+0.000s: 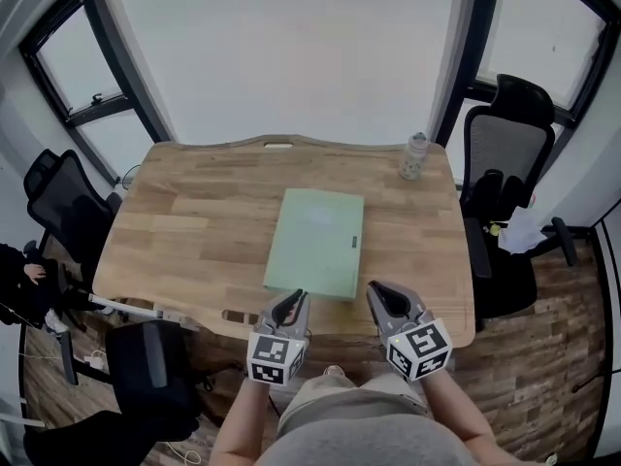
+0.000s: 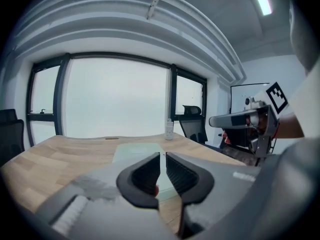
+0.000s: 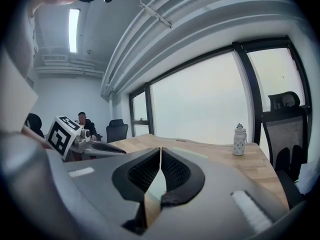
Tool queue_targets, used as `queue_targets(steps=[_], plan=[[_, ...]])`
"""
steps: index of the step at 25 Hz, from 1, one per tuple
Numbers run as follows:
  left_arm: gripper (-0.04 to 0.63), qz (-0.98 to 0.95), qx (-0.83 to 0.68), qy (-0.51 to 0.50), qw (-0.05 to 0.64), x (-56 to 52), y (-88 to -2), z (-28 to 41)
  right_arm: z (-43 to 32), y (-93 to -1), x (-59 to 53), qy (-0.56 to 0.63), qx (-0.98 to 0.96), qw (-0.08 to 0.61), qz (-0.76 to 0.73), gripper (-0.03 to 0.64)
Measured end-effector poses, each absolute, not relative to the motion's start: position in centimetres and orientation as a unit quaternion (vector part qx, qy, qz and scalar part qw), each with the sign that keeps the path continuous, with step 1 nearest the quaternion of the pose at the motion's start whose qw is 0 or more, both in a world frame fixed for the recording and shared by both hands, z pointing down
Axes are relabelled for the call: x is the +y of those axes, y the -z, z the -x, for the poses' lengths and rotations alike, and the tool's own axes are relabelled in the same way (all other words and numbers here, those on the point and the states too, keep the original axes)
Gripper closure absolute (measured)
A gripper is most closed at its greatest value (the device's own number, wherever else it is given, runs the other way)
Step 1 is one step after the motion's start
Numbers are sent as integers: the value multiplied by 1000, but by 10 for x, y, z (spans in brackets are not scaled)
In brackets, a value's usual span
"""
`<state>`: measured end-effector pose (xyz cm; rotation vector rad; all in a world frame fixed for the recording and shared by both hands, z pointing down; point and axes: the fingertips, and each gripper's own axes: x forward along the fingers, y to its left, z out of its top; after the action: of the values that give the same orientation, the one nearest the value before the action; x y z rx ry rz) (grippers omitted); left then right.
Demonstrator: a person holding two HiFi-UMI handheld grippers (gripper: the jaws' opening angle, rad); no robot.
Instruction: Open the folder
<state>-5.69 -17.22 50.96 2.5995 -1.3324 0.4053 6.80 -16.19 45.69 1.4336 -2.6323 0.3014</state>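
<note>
Left gripper (image 1: 290, 300) jaws closed to a thin slit, nothing between them. Right gripper (image 1: 376, 288) jaws together at the tips, also empty. Each is held in one of the person's hands, marker cubes facing the head camera. Both hover over the near edge of the desk (image 1: 194, 231), pointing toward its far edge.

Left gripper tips sit just at the folder's near short edge, toward its left end; contact cannot be told. Right gripper tips are just beside the folder's near right corner, apart from it.

Folder (image 1: 315, 241): pale green, closed, lying flat at mid-desk, long sides running from near edge to far edge, near short edge close to the desk's near edge. Small dark tab (image 1: 355, 242) on its right long edge. In the left gripper view the folder (image 2: 137, 151) lies straight ahead past the jaws, and the right gripper (image 2: 216, 121) shows at the right.

White bottle (image 1: 413, 156) stands upright at the desk's far right corner, well apart from the folder.

Black office chair (image 1: 505, 163) off the desk's right edge, another chair (image 1: 58, 202) off the left edge. Windows (image 1: 291, 47) behind the far edge. A seated person (image 3: 81, 121) shows far back in the right gripper view.
</note>
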Motion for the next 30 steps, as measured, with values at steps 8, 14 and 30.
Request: queue_targets(steps=[8, 14, 30], plan=[[420, -879, -391, -267, 64, -191, -578, 54, -56, -514, -164, -126, -878, 105, -449, 555], [330, -863, -361, -351, 38, -198, -617, 62, -56, -559, -168, -159, -879, 144, -426, 510], [304, -831, -339, -440, -8, -224, -654, 65, -44, -638, -189, -174, -875, 262, -367, 459]])
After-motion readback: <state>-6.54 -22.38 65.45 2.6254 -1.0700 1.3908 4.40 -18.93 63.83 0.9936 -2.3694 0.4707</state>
